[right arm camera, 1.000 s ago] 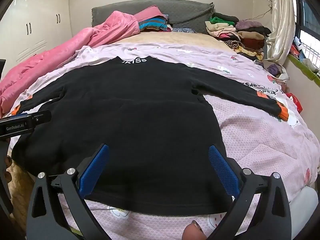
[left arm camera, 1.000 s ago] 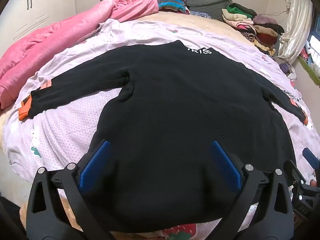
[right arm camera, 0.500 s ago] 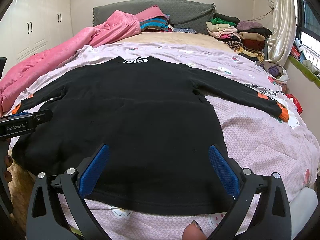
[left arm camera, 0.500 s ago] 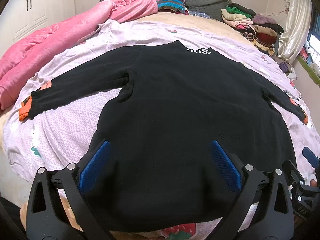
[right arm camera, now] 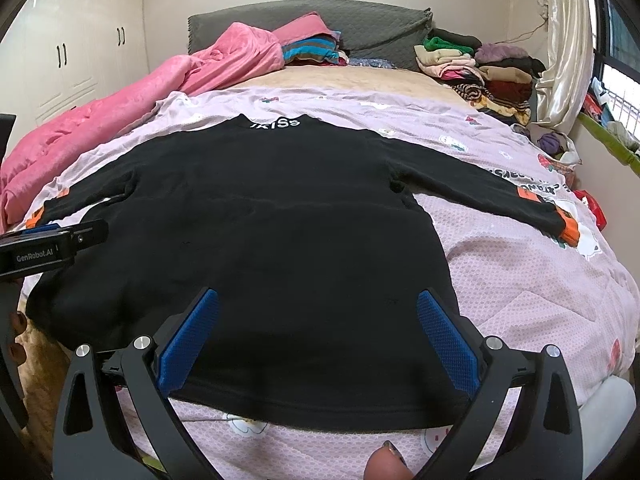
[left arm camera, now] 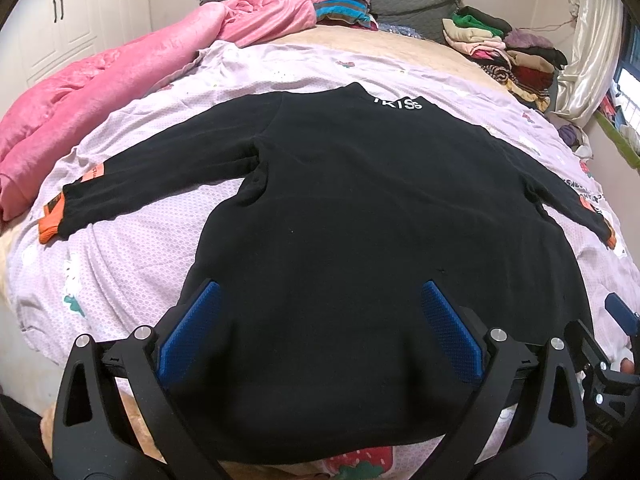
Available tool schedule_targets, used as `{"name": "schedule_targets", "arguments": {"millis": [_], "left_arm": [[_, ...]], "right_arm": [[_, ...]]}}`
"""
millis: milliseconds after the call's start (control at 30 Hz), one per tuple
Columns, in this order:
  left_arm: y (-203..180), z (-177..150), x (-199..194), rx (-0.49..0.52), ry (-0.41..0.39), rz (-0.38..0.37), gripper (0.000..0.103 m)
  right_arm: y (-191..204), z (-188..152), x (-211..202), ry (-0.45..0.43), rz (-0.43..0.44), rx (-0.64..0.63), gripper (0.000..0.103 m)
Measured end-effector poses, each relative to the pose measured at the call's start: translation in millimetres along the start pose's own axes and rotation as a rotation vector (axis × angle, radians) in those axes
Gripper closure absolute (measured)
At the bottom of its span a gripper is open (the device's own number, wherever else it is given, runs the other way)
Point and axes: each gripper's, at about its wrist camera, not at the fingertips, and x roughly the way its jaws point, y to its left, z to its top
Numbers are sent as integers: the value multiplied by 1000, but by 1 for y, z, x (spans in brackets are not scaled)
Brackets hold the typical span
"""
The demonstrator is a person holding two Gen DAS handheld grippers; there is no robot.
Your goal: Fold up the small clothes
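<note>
Black sweater (left arm camera: pixel 360 248) lying flat on the lilac quilt (right arm camera: pixel 520 288), both grippers (left arm camera: pixel 320 332) (right arm camera: pixel 316 336) hovering spread apart above its hem, risking bunching if pinching only one layer.

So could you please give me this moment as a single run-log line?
black sweater: flat on bed, sleeves spread, unfolded | left hand-held gripper: open, above hem | right hand-held gripper: open, above hem | nothing held
</note>
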Motion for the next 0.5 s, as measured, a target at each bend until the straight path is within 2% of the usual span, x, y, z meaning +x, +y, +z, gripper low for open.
{"name": "schedule_targets", "arguments": {"millis": [500], "left_arm": [[-1, 1, 1, 4, 2, 0, 9]], "right_arm": [[2, 3, 1, -4, 10, -5, 4]]}}
